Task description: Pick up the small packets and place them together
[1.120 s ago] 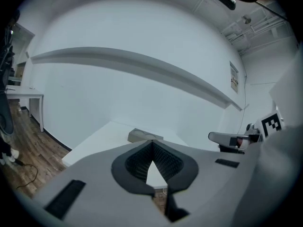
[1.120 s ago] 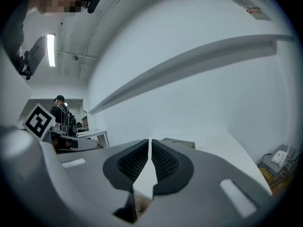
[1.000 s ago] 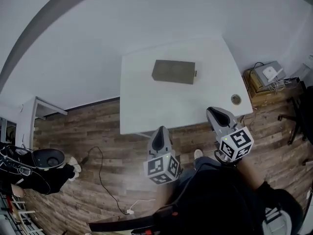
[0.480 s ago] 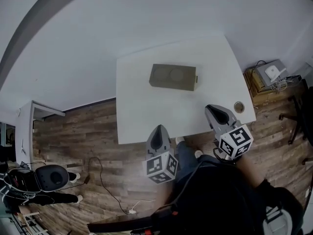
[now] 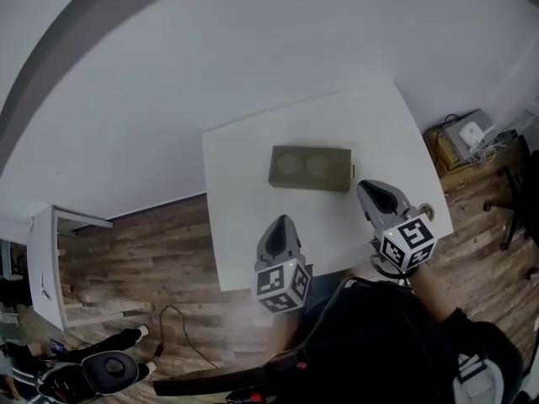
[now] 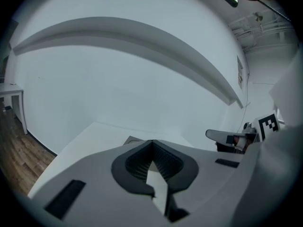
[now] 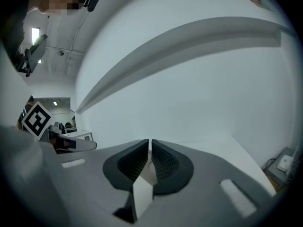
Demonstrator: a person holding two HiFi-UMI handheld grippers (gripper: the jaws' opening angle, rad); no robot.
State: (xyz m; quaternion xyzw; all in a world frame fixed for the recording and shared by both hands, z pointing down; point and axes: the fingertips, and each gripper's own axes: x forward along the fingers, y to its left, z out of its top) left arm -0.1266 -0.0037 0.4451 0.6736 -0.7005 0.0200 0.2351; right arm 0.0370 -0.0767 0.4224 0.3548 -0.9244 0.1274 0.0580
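An olive-grey box (image 5: 310, 167) with two round hollows in its top lies on the white table (image 5: 244, 200). No small packets show in any view. My left gripper (image 5: 280, 222) hangs over the table's near edge, short of the box, jaws shut and empty. In the left gripper view the pads of my left gripper (image 6: 151, 142) meet, and a sliver of the box (image 6: 134, 139) shows just beyond them. My right gripper (image 5: 370, 188) is to the right of the box, shut on nothing. In its own view the right gripper (image 7: 149, 141) points along the table (image 7: 227, 150) toward the wall.
A small round object (image 5: 427, 212) sits on the table's right edge beside the right gripper. A low stand with a white device and cables (image 5: 466, 133) is on the floor at right. A white side table (image 5: 50, 251) stands at left.
Both grippers have moved forward from over the wooden floor to over the table's near edge. The table and box now sit closer in the head view.
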